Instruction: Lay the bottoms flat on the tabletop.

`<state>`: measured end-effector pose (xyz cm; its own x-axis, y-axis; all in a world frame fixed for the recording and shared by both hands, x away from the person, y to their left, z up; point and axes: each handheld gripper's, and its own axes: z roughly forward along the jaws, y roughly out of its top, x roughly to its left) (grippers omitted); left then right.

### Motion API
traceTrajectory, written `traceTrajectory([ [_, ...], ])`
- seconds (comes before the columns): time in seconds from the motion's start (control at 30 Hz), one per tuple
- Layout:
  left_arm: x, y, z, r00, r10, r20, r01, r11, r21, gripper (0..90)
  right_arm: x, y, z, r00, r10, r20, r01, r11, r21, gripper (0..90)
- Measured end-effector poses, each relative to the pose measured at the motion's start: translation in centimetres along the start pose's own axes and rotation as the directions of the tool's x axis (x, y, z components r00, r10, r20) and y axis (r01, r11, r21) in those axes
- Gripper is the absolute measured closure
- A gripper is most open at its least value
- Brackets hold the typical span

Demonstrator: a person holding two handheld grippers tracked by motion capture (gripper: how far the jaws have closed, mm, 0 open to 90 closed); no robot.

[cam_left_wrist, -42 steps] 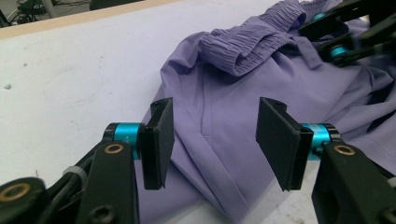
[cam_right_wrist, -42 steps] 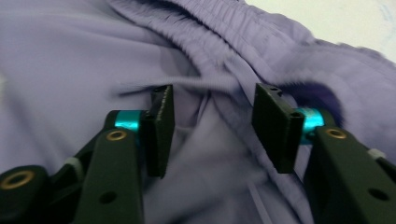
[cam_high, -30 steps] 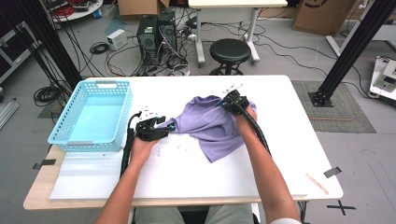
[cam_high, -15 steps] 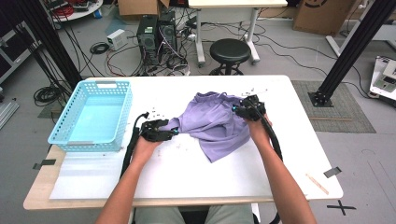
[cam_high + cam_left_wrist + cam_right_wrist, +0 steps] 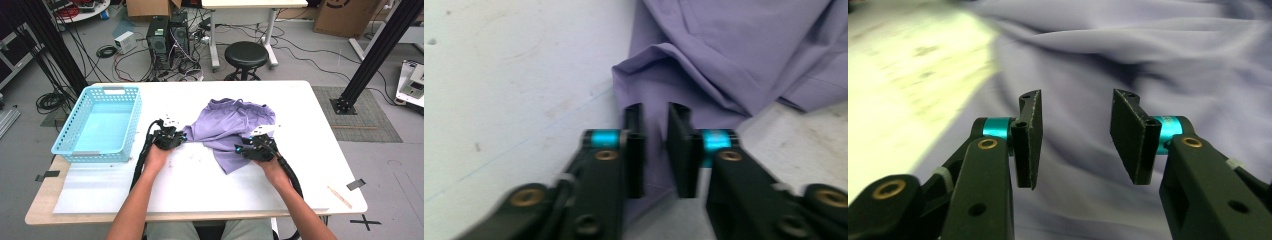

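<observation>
The left gripper has just been closing its jaws, and they now stand nearly together with a fold at the edge of the purple shirt pinched between the pads. The right gripper has just been opening; its jaws stand spread above the cloth, which lies beneath and between them without either pad pressing on it. In the high view the left gripper sits at the shirt's 9 o'clock edge, and the right gripper hangs over its 5 o'clock part, near the lower corner. The shirt lies crumpled near the middle of the white table. A light blue basket stands toward 9 o'clock from the shirt, just beside the left hand.
</observation>
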<state>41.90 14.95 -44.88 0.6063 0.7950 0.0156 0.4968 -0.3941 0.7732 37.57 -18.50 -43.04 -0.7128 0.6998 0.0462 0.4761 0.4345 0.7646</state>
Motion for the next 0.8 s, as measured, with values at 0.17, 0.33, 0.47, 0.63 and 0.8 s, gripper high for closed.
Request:
traceTrajectory([
  [0.17,0.1,-0.5,-0.9,0.9976,-0.059,0.036,0.058,0.9982,0.015,87.8,3.2,0.0,1.7,0.9925,-0.079,-0.093,0.084,0.995,0.053,57.1],
  [0.33,-0.3,-1.5,-2.6,0.9957,-0.066,0.065,0.066,0.9978,0.010,87.7,5.5,-0.4,2.5,0.9842,-0.159,-0.078,0.166,0.983,0.082,74.7],
  [0.47,-1.1,-2.4,-4.4,0.9920,-0.082,0.096,0.084,0.9964,-0.013,87.7,5.8,-0.8,1.6,0.9722,-0.223,-0.072,0.229,0.968,0.104,90.0],
  [0.63,-2.3,-3.8,-6.7,0.9878,-0.086,0.130,0.093,0.9945,-0.049,87.7,5.5,-3.0,-1.9,0.9751,-0.214,-0.060,0.219,0.971,0.100,90.0],
  [0.8,-3.9,-5.0,-8.5,0.9829,-0.089,0.161,0.103,0.9915,-0.080,87.7,4.2,-6.3,-6.1,0.9796,-0.201,-0.004,0.200,0.974,0.101,90.0],
])
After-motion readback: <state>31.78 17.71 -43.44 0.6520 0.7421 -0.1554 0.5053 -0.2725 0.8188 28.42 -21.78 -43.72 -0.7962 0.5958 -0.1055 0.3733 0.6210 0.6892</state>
